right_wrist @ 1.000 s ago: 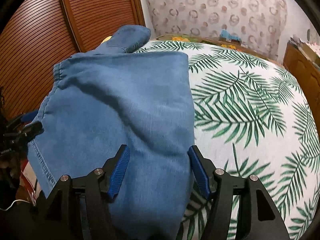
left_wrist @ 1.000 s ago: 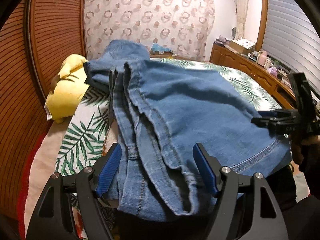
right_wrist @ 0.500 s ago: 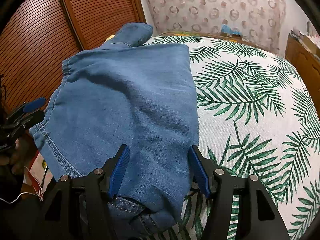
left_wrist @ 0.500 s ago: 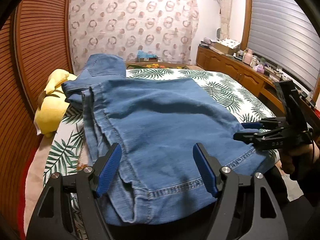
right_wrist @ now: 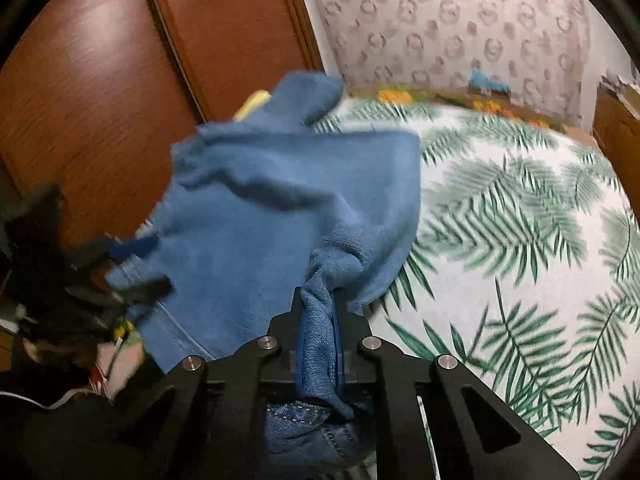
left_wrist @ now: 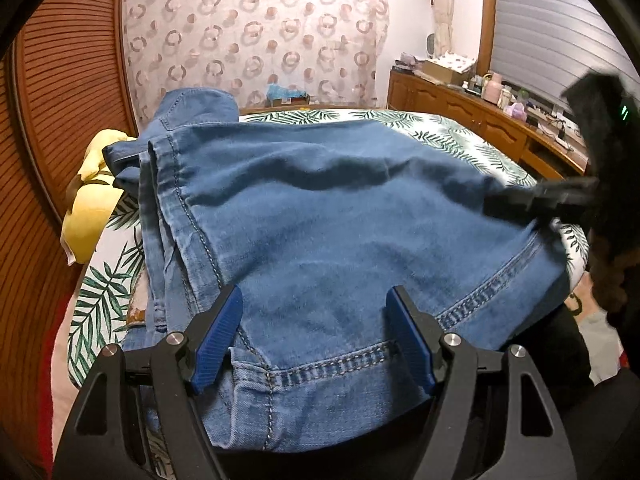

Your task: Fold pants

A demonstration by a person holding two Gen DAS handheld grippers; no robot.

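Blue denim pants (left_wrist: 320,220) lie folded on the bed, their stitched hem toward me. My left gripper (left_wrist: 314,296) hovers open just above that hem with cloth beneath its blue pads, not pinched. My right gripper (right_wrist: 318,300) is closing its jaws on a bunched fold of the pants (right_wrist: 260,220); the denim is squeezed between the pads and pulled up into a ridge. Seen from the left wrist, the right gripper (left_wrist: 520,200) grips the pants' right edge. In the right wrist view the left gripper (right_wrist: 136,264) stands at the pants' left corner.
The bed wears a white sheet with green palm leaves (right_wrist: 520,220). A yellow bundle (left_wrist: 92,208) lies at the pants' far left. A wooden slatted wardrobe (right_wrist: 100,80) rises to the left, and a cluttered wooden dresser (left_wrist: 460,108) runs along the right wall.
The right gripper has gone from open to clamped on the pants' edge and lifted it slightly. The left gripper has shifted over the hem, still open.
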